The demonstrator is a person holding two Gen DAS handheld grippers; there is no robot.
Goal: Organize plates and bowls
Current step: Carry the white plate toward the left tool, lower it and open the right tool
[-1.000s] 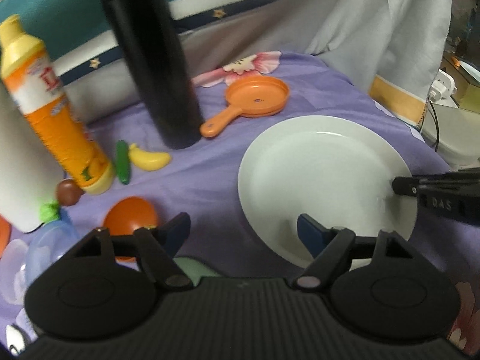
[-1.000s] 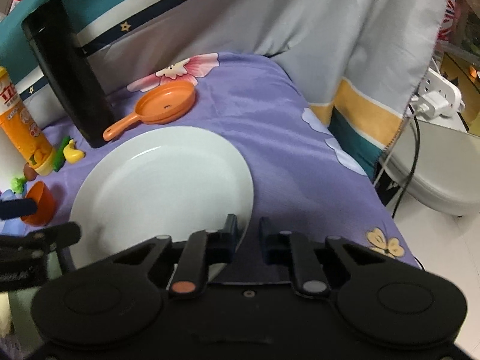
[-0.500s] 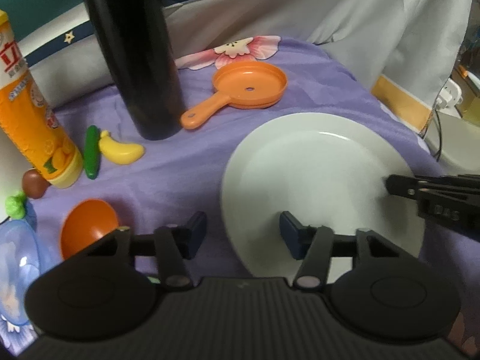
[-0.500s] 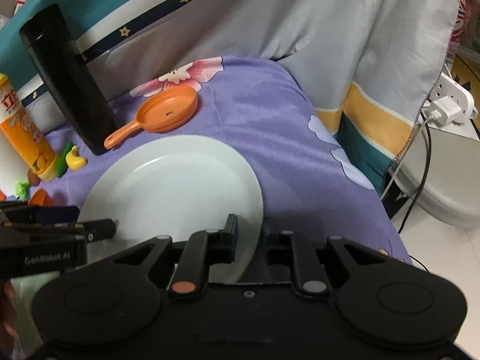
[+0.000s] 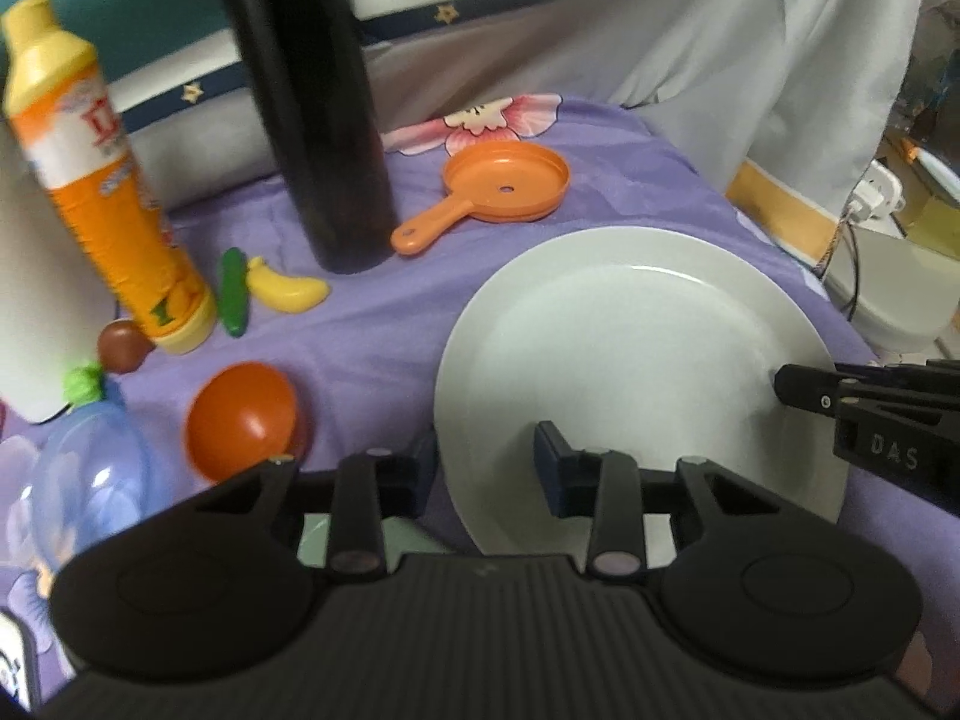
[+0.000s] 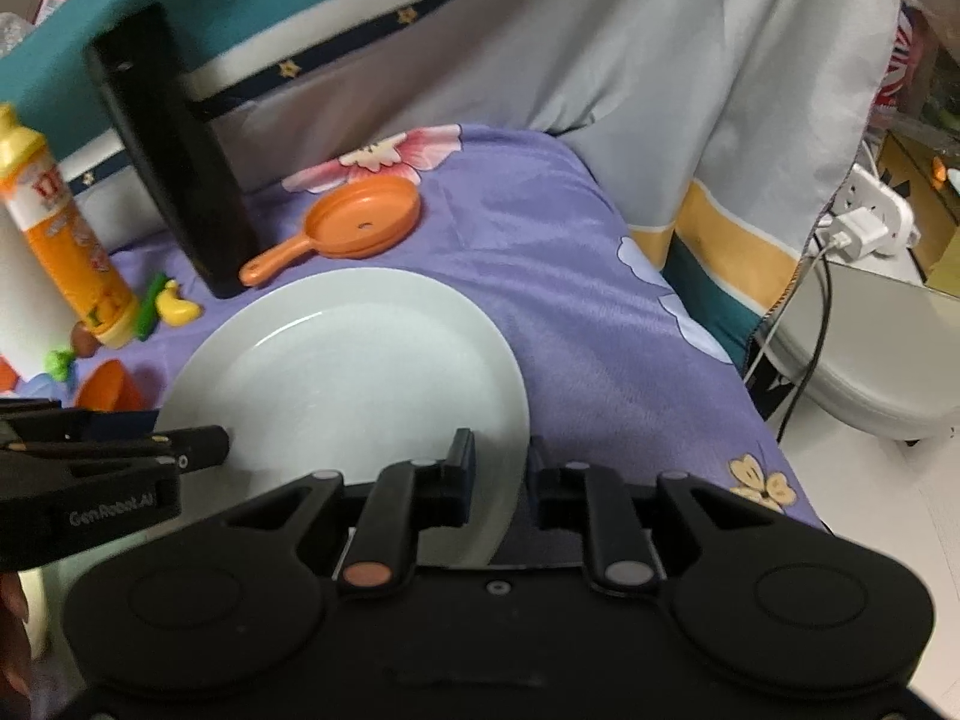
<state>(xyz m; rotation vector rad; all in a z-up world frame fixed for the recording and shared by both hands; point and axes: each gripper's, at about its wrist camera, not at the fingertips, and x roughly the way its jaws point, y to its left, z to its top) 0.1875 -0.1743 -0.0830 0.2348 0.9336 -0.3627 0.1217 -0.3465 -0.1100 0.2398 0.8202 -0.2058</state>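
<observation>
My left gripper (image 5: 487, 468): jaws straddle near-left rim of plate (image 5: 630, 372), one finger under, one over; gap visible, not clamped. My right gripper (image 6: 499, 474): jaws nearly together, pinching plate's right rim. Plate on purple cloth (image 5: 384, 324), near its right edge. Orange bowl (image 5: 243, 420) just left of plate, apart from it. Behind plate: toy pan (image 5: 498, 186), black flask (image 5: 312, 102), bottle (image 5: 102, 180), toy banana (image 5: 288, 291).

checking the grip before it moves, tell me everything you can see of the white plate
The white plate is round, plain and glossy, ceramic-looking, with a shallow well, a broad rim, and nothing on it. It sits over the purple floral cloth. The right gripper straddles one edge, the left gripper the opposite edge, fingers either side.
</observation>
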